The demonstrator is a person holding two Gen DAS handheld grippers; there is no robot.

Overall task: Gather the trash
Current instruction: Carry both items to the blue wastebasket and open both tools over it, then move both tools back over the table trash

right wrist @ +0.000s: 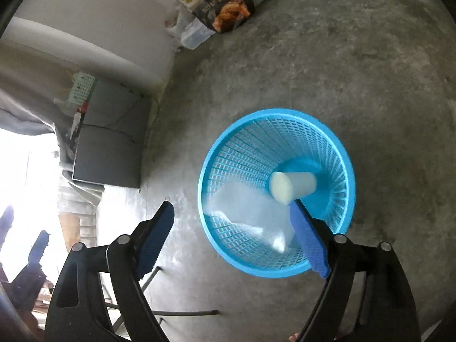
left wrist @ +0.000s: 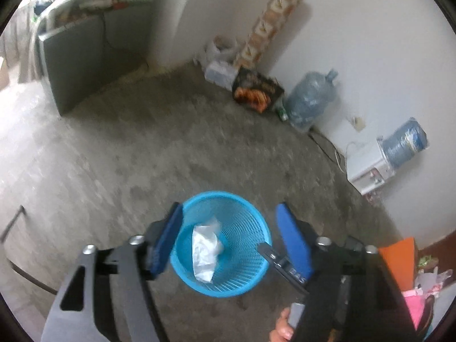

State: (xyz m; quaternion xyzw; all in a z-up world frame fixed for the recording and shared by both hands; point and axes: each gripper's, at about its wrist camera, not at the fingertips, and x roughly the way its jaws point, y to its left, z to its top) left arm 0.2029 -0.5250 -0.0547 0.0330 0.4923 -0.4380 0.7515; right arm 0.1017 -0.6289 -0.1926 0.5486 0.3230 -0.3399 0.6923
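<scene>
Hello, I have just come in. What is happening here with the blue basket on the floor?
A person holds a two-finger gripper in each hand over a blue mesh wastebasket standing on a concrete floor, collecting trash into it. Both the left gripper and the right gripper are open, with nothing pressed between their pads. A crumpled white paper is in the basket, blurred in the right wrist view as if falling. A white plastic cup lies on its side at the bottom.
</scene>
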